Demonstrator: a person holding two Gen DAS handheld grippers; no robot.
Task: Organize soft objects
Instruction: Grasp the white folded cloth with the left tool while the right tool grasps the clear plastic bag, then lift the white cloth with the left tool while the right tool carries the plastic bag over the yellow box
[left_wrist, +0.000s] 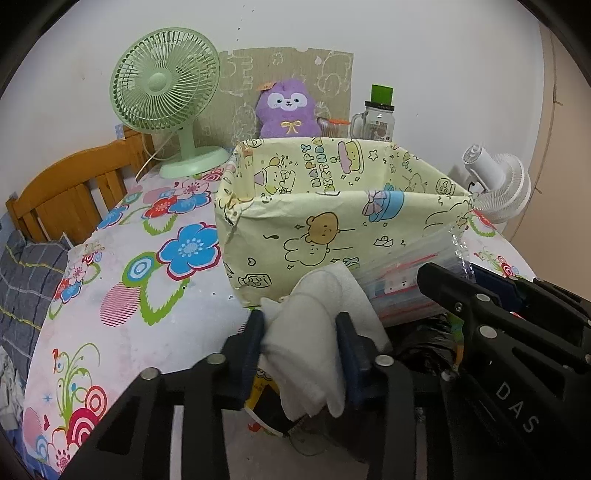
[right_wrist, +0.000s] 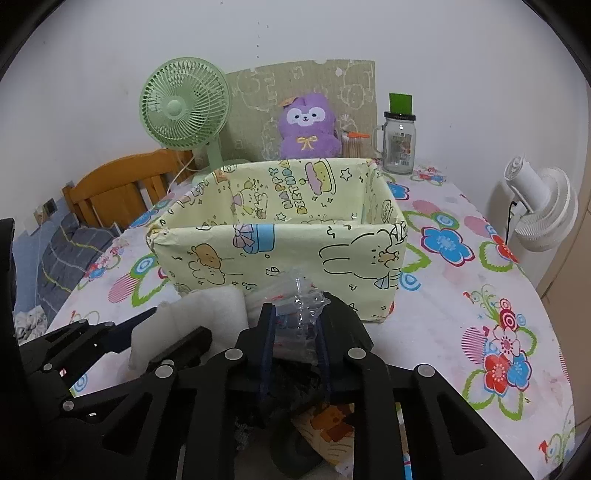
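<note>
- White wall stands behind a worktop (right_wrist: 461, 280) with a flowery cloth on it.
- At the far left corner stands a green fan (left_wrist: 166, 85). Beside it, by the far edge, sit a purple plush toy (left_wrist: 286, 110) and a glass jar (right_wrist: 399, 144).
- A yellow box (right_wrist: 280, 236) with cartoon pictures sits in the middle of the worktop. It is open on top. I can see nothing soft in it, but its floor is hidden.
- The left tool (left_wrist: 301, 343) is pinching a soft white cloth (left_wrist: 314, 332). Both pads press into it. The cloth is at the near edge, just in front of the box, not inside it.
- The right tool (right_wrist: 295, 343) is pinching a crinkly clear plastic bag (right_wrist: 299, 306). It too is at the near edge, close to the front wall of the box.
- Under the tools lie some dark and printed things. I cannot tell what they are.
- I think the job is near its start. Two soft things are picked, but none is put away yet. They may need to go up over the front wall and into the box.
</note>
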